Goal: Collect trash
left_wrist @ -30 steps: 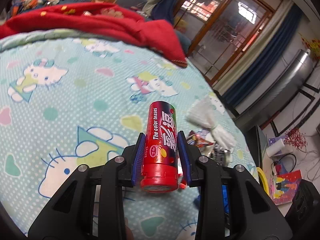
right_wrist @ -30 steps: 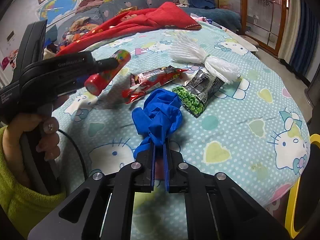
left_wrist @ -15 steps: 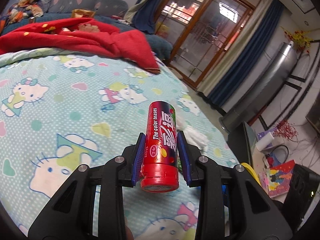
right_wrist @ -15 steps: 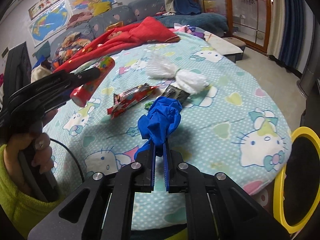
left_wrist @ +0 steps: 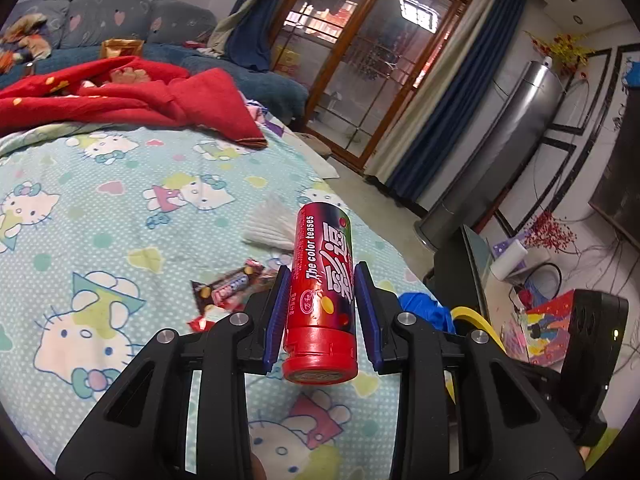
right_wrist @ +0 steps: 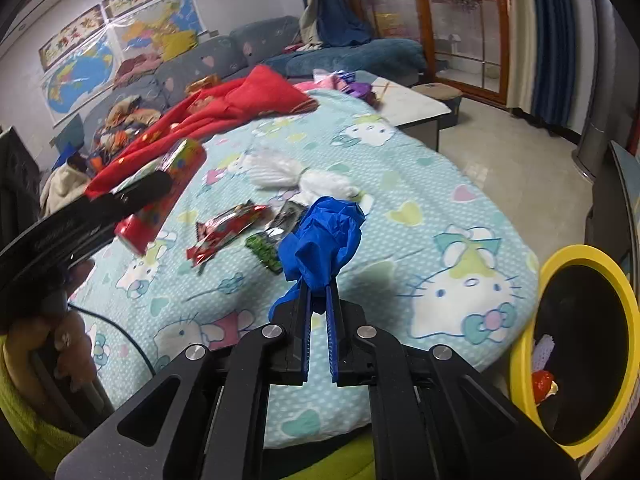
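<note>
My left gripper point(left_wrist: 322, 276) is shut on a red candy tube point(left_wrist: 322, 288) and holds it in the air above the bed; the tube also shows in the right wrist view point(right_wrist: 160, 196). My right gripper point(right_wrist: 319, 292) is shut on a crumpled blue glove point(right_wrist: 322, 240), lifted above the bed. A yellow-rimmed black trash bin point(right_wrist: 576, 344) stands on the floor at the bed's right edge, with some trash inside. On the bed lie a red candy wrapper point(right_wrist: 224, 230), a black packet with green candy point(right_wrist: 276, 236) and a white tissue bundle point(right_wrist: 296, 178).
The bed has a light blue cartoon-cat sheet point(right_wrist: 440, 240). A red blanket point(right_wrist: 240, 104) lies at its far end. A low stool point(right_wrist: 424, 110) stands beyond the bed. A grey tower appliance point(left_wrist: 504, 152) and floor clutter stand to the right.
Both grippers have risen and swung right toward the bed's edge with their loads. The yellow bin has come into the right wrist view.
</note>
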Tool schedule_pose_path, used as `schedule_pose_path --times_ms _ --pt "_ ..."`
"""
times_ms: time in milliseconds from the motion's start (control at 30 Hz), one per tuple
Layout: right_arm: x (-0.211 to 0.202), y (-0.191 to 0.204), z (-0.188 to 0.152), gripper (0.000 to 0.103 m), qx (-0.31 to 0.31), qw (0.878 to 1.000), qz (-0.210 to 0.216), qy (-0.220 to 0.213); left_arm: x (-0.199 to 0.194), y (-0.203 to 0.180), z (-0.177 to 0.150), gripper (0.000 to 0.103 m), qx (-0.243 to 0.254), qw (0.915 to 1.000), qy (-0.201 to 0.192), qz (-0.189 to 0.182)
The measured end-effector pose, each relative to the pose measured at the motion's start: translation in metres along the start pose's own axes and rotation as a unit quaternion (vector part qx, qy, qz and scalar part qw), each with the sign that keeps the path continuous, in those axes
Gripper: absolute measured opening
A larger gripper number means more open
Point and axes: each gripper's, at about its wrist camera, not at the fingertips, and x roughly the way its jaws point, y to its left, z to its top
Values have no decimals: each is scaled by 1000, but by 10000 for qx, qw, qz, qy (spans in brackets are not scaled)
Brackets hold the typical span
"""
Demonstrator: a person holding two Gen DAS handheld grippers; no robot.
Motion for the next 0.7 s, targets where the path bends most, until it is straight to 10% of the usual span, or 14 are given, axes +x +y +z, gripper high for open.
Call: schedule_pose_path --times_ms 700 --pt "-33 -67 -2 7 411 9941 -827 -566 3 -59 -16 25 625 9971 2 -426"
